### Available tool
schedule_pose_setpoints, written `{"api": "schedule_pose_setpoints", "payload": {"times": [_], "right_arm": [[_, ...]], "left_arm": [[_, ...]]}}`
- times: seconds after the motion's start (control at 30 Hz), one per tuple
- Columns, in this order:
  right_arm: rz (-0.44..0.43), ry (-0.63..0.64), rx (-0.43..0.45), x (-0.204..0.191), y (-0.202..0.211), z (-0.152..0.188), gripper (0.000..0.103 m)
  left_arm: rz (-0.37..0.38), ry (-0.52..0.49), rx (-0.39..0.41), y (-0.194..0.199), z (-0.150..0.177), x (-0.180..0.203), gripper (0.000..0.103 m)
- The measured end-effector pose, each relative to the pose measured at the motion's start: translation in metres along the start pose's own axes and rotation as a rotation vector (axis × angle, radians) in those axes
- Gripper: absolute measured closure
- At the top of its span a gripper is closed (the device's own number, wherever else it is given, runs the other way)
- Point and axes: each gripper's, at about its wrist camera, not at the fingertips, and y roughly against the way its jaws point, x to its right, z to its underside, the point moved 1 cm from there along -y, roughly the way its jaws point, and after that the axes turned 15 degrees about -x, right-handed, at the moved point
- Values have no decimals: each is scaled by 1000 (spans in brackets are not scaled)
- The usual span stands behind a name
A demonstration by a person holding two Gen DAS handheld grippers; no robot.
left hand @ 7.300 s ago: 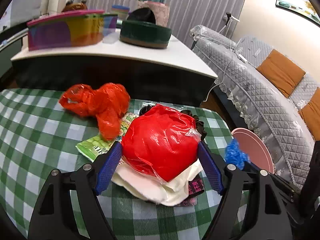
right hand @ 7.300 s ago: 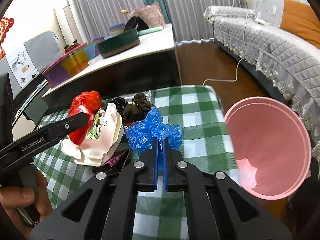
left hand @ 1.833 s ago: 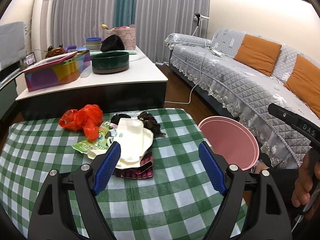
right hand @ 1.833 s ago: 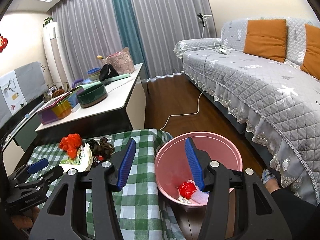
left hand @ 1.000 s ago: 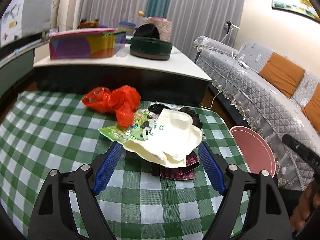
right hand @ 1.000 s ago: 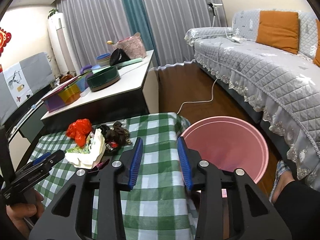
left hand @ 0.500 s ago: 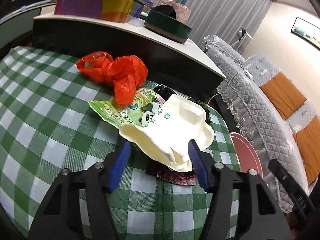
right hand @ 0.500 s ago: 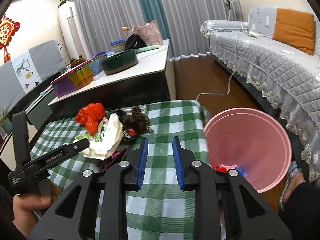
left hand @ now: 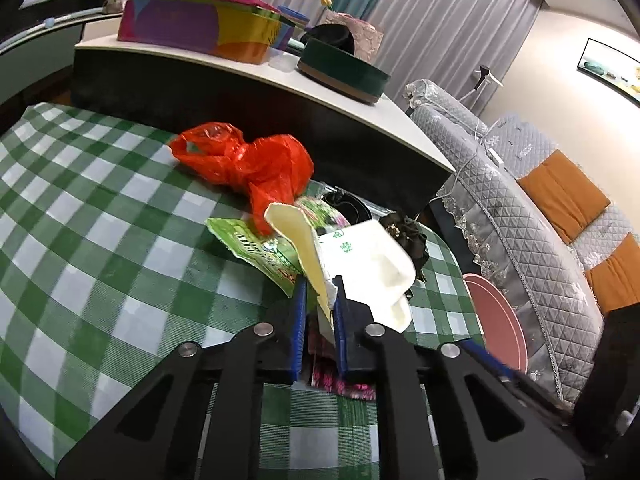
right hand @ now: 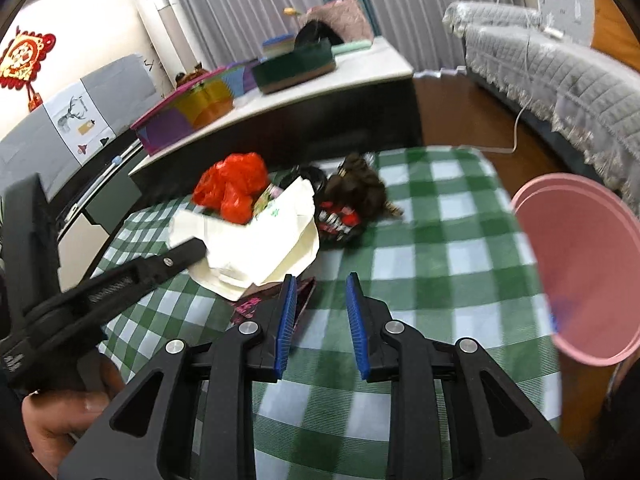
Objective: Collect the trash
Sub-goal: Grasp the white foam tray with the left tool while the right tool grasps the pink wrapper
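Checked table [right hand: 440,240]: left gripper [left hand: 318,312] closing on cream bag [left hand: 360,256]; red bag [left hand: 248,160] behind it – right gripper [right hand: 320,312] opening (empty); pile largely uncollected.

Glossy crinkled red plastic bag [left hand: 248,164], seemingly woven checked tablecloth [left hand: 92,248]

wrist views, downward, sharing checked table [left hand: 100,240] (close)
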Motion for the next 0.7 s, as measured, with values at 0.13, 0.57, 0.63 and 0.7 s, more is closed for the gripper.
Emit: {"api": "schedule_pose_setpoints", "payload": {"times": [0.13, 0.57, 0.63, 0.7], "right_arm": [[-56, -21, -46, -4, -16, 0, 72], [-85, 9, -119, -27, -37, -1, 73], [-80, 21, -123, -30, -37, 0, 82], [-83, 31, -122, -32, -35, 1, 89]], "left_arm": [[-8, -14, 11, 5, -2, -4, 96], [-38, -35, 33, 11, -6, -10, 96], [-43, -36, 34, 12, -6, -11, 96], [-48, -39, 37, 13, -6, -12, 96]]}}
